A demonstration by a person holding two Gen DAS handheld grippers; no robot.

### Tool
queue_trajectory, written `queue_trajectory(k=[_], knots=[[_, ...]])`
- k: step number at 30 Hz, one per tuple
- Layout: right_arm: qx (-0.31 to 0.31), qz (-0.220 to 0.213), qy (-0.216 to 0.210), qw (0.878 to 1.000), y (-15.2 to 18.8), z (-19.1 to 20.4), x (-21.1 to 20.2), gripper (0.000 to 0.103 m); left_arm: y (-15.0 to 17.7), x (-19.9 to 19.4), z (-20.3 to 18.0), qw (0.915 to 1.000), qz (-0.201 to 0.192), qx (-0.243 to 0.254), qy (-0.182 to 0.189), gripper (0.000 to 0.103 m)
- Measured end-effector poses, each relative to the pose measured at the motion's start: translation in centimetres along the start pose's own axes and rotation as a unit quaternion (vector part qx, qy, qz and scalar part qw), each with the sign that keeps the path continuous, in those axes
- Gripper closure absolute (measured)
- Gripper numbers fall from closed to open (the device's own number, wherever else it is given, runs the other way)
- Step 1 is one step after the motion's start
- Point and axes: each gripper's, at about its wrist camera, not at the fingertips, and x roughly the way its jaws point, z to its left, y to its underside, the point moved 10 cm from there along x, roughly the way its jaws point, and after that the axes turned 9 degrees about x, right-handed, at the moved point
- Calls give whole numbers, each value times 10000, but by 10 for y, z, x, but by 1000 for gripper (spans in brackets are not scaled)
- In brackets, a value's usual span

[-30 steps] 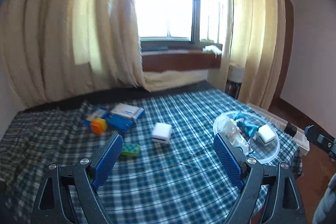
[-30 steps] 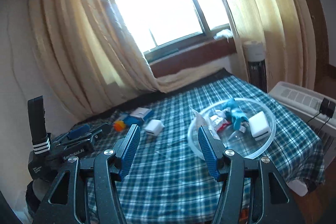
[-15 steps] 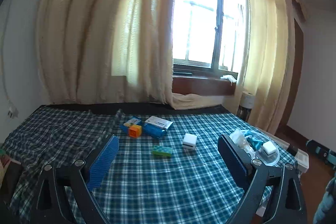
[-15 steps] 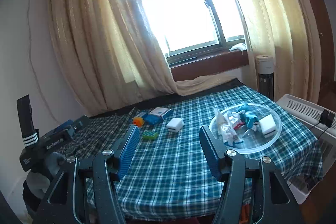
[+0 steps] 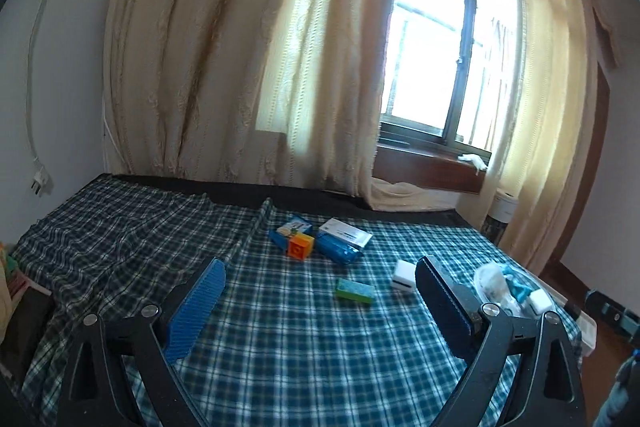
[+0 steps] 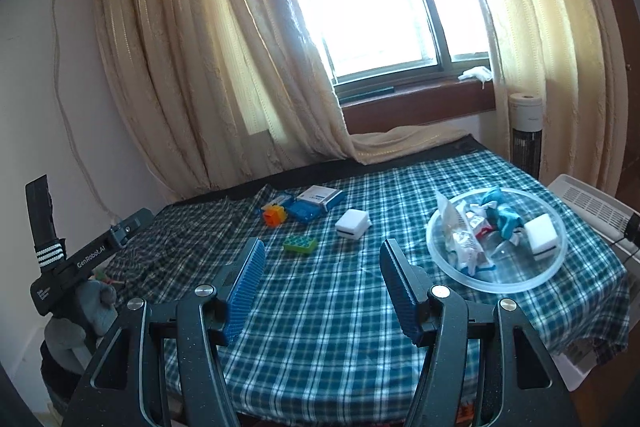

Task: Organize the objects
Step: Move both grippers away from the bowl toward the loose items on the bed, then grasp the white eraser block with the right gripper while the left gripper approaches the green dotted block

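- Currently we hold both grippers back from the table, and neither holds anything: the left gripper (image 5: 320,301) has its jaws wide apart, the right gripper (image 6: 322,281) has them partly apart.
- Loose items lie mid-table: a green block (image 6: 300,245) nearest us, a white cube (image 6: 352,223) just right of it, and, farther off, an orange block (image 6: 274,215) beside a blue case (image 6: 305,211) and a white box (image 6: 320,195).
- The clear bowl (image 6: 460,275) at right already holds wrappers and another white cube.
- We judge the green block the next pick: approach low, straddle its short sides, close squarely.
- Nothing blocks the reach; the cloth (image 6: 320,307) wrinkles at left, so avoid snagging it.
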Motion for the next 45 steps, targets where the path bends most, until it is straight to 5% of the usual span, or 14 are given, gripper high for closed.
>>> queue_trajectory(k=[9, 15, 22, 29, 40, 45], knots=[[210, 350, -44, 9992, -12, -1, 73, 42, -37, 33, 23, 9999, -2, 71, -149, 2], [463, 688, 87, 9965, -20, -16, 140, 42, -8, 107, -3, 9959, 825, 364, 102, 2], [715, 1037, 294, 9916, -30, -44, 212, 42, 44, 196, -43, 9779, 1988, 349, 537, 2], [898, 1375, 515, 9851, -25, -70, 261, 42, 93, 232, -60, 9635, 2586, 393, 564, 3], [609, 1744, 688, 9804, -3, -64, 307, 42, 108, 238, -50, 9594, 2766, 316, 449, 9], [452, 1837, 864, 9781, 3, -64, 320, 42, 105, 237, -58, 9613, 2663, 456, 543, 22]])
